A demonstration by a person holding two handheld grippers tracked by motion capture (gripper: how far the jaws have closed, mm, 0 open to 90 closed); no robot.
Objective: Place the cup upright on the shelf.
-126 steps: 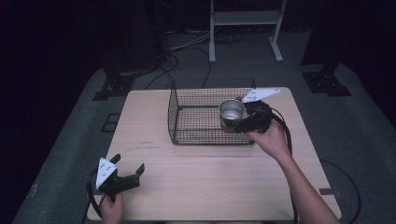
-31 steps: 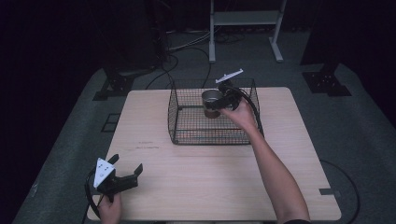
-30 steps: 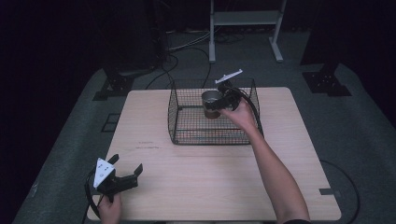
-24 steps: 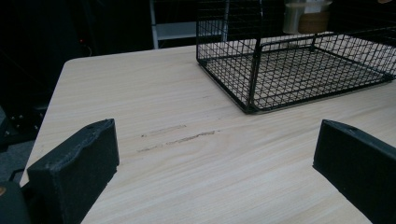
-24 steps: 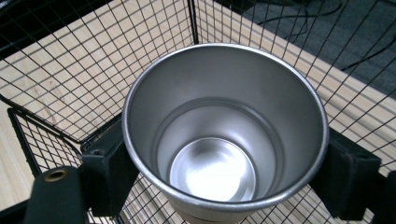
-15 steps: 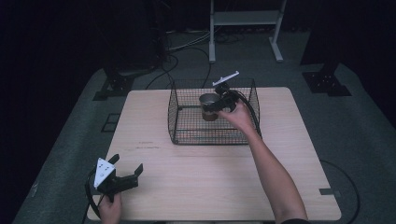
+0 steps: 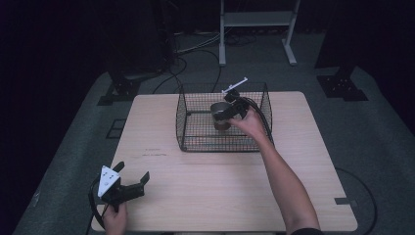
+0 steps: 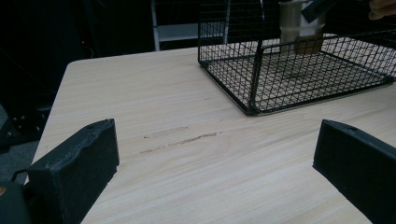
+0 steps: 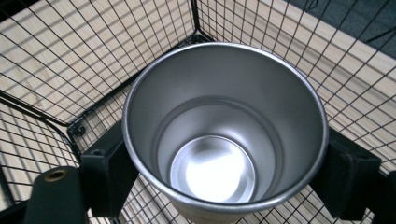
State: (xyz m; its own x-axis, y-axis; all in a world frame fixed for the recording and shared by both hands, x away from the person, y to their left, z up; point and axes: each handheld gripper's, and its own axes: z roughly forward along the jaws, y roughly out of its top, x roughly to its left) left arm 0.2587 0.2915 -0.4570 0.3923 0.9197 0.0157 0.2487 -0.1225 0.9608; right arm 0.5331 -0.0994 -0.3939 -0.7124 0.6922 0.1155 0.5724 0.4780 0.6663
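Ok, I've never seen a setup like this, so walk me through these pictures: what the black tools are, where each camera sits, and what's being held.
A person sits at a wooden table, holding a two-jaw hand gripper in each hand. The high view looks down from above. The other two cameras ride on the grippers, looking along their black jaws. The left gripper rests near the table's front left corner, its jaws open and empty. The right gripper clamps an empty metal cup inside a black wire basket.

Cup (image 9: 224, 140) base below frame edge
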